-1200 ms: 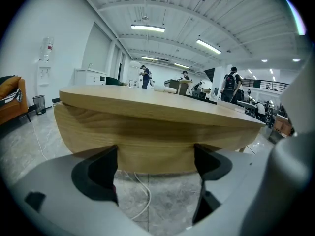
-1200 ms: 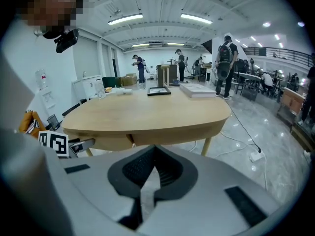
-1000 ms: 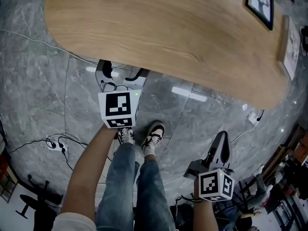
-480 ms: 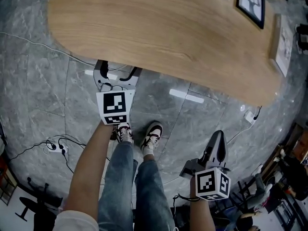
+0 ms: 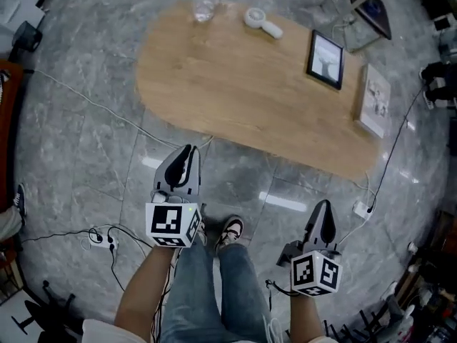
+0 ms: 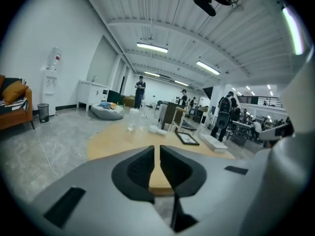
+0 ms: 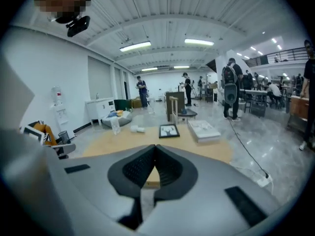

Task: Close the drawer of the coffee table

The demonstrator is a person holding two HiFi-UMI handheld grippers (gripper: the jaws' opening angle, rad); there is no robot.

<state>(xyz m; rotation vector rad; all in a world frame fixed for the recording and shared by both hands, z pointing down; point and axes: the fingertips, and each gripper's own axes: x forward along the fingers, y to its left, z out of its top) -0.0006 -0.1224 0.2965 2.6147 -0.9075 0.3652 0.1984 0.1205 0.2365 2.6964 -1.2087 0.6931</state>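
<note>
Two grippers are held above the grey stone floor (image 5: 71,141), and both point forward toward the coffee table (image 5: 243,98). The coffee table stands just ahead of the person, well apart from both grippers. Its long oval wooden top fills the upper middle of the head view. The drawer cannot be made out in any view, because only the top and a thin front edge of the table show.

The left gripper (image 5: 188,151) has just been closing its jaws. They now stand almost together, with only a thin slit between the dark pads, and nothing is between them. The right gripper (image 5: 323,206) has its jaws pressed together at the tips, also on nothing.

At the far end of the table top stands a clear bottle (image 5: 203,0) with a white cap, and beside it lies a small white object with a handle (image 5: 262,21). Toward the right end there is a dark picture frame (image 5: 325,59), and near it a pale book (image 5: 373,100) at the table's edge.

Below the grippers show the person's blue jeans (image 5: 214,291) and sneakers (image 5: 230,231). At the left, thin cables (image 5: 64,234) run over the floor to a power strip (image 5: 102,239).
</note>
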